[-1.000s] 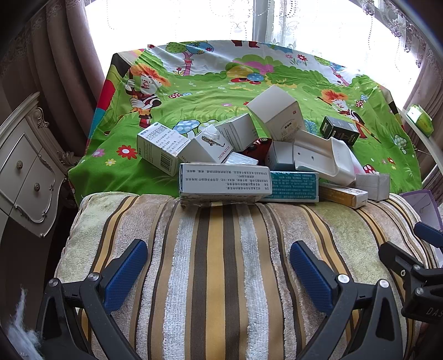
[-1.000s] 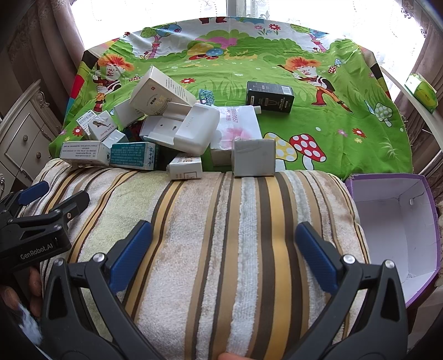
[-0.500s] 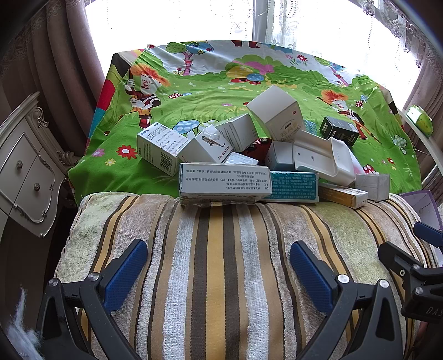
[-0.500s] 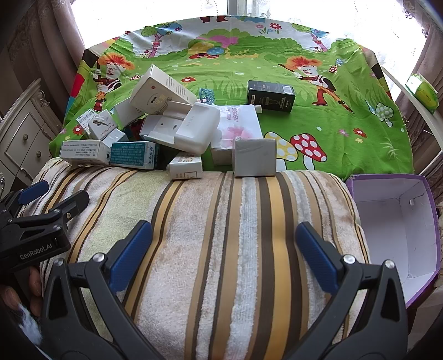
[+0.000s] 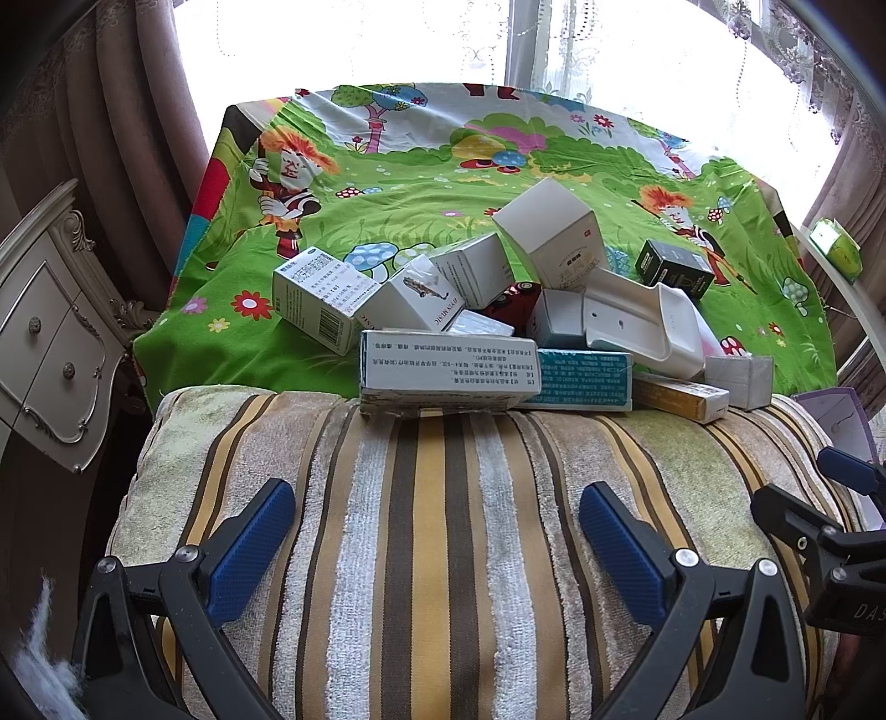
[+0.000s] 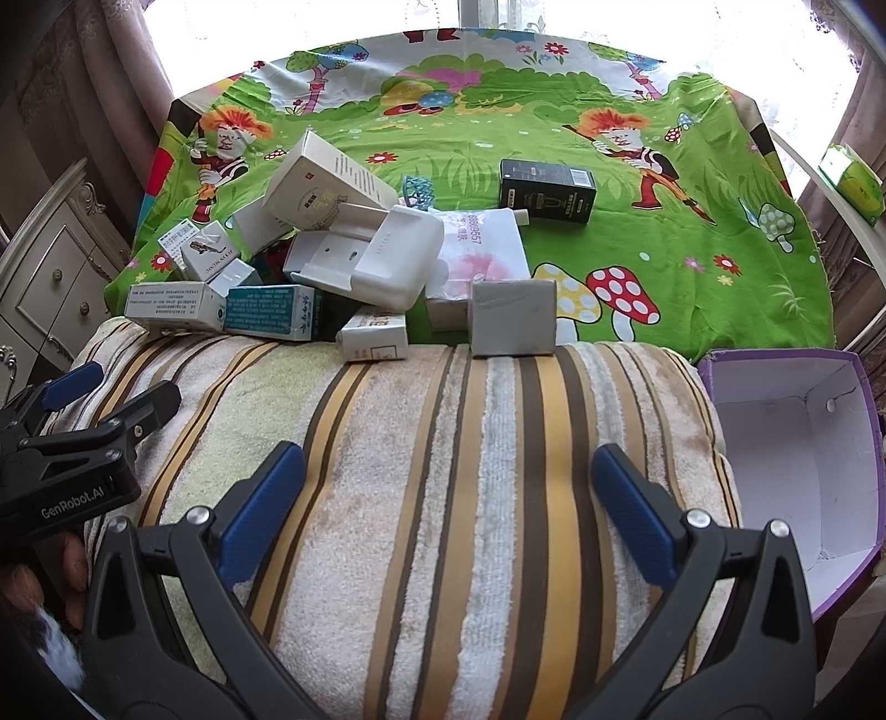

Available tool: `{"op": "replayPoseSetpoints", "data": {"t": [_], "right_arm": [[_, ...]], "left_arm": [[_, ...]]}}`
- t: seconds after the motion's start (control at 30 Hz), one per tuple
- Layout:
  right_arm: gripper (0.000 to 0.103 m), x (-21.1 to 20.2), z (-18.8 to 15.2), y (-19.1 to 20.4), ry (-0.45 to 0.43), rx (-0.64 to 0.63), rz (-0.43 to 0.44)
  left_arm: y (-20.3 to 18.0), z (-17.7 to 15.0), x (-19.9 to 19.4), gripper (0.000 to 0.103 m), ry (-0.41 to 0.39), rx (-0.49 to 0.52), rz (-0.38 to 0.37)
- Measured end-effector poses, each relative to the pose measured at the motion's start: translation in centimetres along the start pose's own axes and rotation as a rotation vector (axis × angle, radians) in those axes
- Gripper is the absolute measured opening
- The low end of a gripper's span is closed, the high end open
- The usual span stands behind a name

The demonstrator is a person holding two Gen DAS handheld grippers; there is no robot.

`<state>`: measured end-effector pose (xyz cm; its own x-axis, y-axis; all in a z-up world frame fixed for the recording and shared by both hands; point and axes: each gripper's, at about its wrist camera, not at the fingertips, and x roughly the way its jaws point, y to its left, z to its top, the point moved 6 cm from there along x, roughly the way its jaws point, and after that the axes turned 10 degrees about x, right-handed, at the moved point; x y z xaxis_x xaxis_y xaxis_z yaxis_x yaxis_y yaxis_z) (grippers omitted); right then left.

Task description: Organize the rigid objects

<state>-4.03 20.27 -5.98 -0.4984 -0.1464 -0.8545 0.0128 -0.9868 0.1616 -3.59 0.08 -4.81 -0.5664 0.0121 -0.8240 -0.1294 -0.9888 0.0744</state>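
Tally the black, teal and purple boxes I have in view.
Black box: 1
Teal box: 1
Purple box: 1, open-topped, white inside
Total: 3

Daylight from the far window, sharp focus, strong fisheye bend

The window (image 5: 387, 44) is blown out to white glare; the green cloth (image 6: 692, 232) and striped towel (image 6: 443, 471) are evenly lit with soft shadows; corners fall dark, and edges such as the curtains (image 5: 111, 138) curve.
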Motion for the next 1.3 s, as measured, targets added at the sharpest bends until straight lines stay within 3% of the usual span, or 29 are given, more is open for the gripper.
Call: {"op": "replayPoseSetpoints", "data": {"t": [0.33, 0.57, 0.7, 0.97, 1.0, 1.13, 1.3], "right_arm": [[0.103, 0.6, 1.9, 0.6, 0.026, -0.013, 0.047], [0.103, 0.9, 3.9, 1.3, 0.010, 0.002, 0.099], [0.103, 1.0, 5.1, 1.5, -0.003, -0.006, 0.100], [0.103, 3.3, 7.3, 2.2, 0.029, 0.006, 0.116], [0.103, 3.7, 7.5, 2.4, 0.033, 0.014, 0.114], [0.103, 4.6, 8.2, 3.1, 0.036, 0.020, 0.111], [0.103, 5.7, 8.5, 3.2, 0.048, 0.023, 0.062]], "left_arm": [[1.8, 1.7, -0.6, 0.103, -0.069, -0.141, -0.160], [1.6, 3.8, 0.8, 0.103, -0.037, -0.077, -0.098], [1.0, 4.4, 2.2, 0.103, 0.030, -0.002, -0.052], [1.2, 5.0, 3.2, 0.103, 0.041, 0.037, 0.025], [1.2, 5.0, 3.2, 0.101, 0.041, 0.041, 0.028], [1.1, 4.9, 3.6, 0.078, 0.049, 0.044, 0.024], [1.1, 4.7, 3.3, 0.077, 0.025, 0.033, 0.016]]}}
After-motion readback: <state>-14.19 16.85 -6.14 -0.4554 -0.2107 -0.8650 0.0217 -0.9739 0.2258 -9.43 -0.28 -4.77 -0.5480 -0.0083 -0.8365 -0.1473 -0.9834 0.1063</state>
